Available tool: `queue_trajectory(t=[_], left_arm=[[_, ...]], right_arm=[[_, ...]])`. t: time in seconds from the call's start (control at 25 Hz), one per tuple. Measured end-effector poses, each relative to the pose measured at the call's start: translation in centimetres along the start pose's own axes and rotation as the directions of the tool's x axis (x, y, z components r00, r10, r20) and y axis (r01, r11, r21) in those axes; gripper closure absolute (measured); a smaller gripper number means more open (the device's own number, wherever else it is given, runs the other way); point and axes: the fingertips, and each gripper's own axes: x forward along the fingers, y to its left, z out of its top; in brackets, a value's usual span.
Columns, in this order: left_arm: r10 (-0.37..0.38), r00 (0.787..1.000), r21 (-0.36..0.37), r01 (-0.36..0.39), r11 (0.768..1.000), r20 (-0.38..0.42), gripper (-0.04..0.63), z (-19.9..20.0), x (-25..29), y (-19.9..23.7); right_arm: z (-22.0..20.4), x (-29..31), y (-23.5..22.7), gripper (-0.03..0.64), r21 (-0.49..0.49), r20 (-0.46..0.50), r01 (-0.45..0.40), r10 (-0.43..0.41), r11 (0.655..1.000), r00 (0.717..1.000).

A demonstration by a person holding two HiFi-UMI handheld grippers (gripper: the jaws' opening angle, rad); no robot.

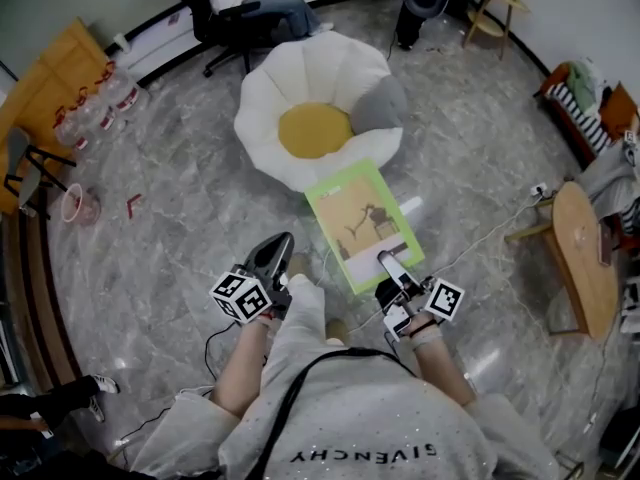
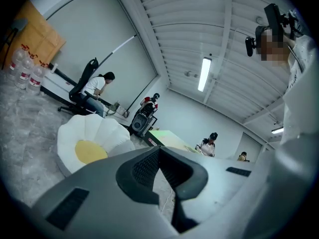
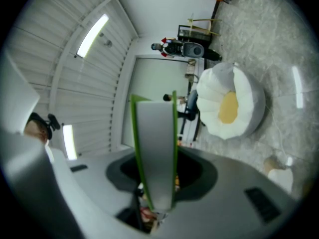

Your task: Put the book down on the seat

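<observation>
Before setting down, check left gripper (image 1: 278,251): jaws closed together on nothing, level, beside the load and clear of it. Ahead on floor, seat (image 1: 318,118): white petal cushion, yellow centre. Just right, book (image 1: 355,213): green-bordered, cover up, flat in the air, far end near seat's front rim, not resting on it. Probably thin, light, fairly stiff, glossy cover likely slippery; expect droop and twist from a one-edge hold. Clamped at near short edge by right gripper (image 1: 386,263), jaws partly apart, pressed on both covers. Better taken mid-edge, deep in pads.
</observation>
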Motion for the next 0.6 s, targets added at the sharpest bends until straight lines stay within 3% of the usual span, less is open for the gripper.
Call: queue_trajectory(t=[0.6], left_arm=[[-0.045, 0.998, -0.030, 0.044, 0.999, -0.047, 0.572, 8.0, 10.3, 11.0]], right_arm=[[5.1, 16.7, -1.7, 0.463, 0.013, -0.042, -0.012, 0.012, 1.000, 0.999]])
